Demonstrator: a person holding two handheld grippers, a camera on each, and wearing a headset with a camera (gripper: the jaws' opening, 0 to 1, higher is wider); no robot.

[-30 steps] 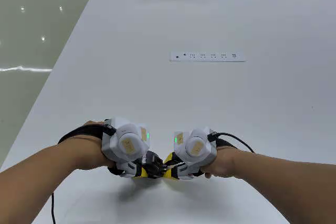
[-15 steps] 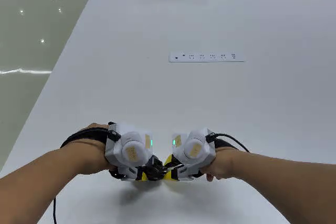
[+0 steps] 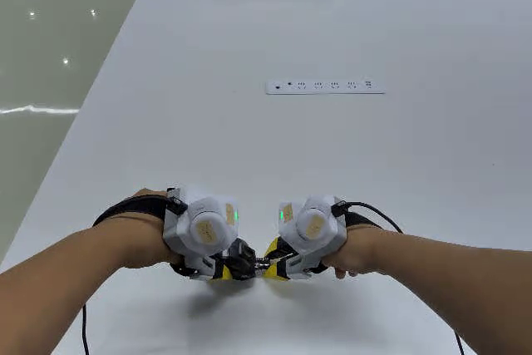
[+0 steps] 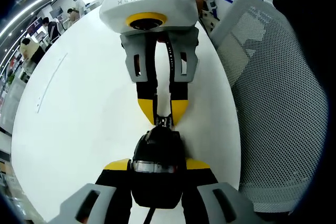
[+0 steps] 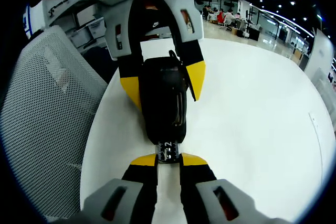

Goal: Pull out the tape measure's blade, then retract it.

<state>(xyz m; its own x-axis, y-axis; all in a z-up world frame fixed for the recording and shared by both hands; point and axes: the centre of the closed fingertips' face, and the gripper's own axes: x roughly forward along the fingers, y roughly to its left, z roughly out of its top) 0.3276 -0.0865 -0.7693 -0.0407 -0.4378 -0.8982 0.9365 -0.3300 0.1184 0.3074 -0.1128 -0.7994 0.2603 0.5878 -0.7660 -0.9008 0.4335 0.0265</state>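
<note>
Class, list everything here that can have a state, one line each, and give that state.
left gripper, shut on the tape measure.
right gripper, shut on the blade.
tape measure, gripped by its black case.
blade, out only a short way, tip pinched.
power strip, lying flat on the table.

"XENSE" on the right gripper [image 4: 163, 115]; "2" on the tape measure's blade [image 5: 168, 153]
</note>
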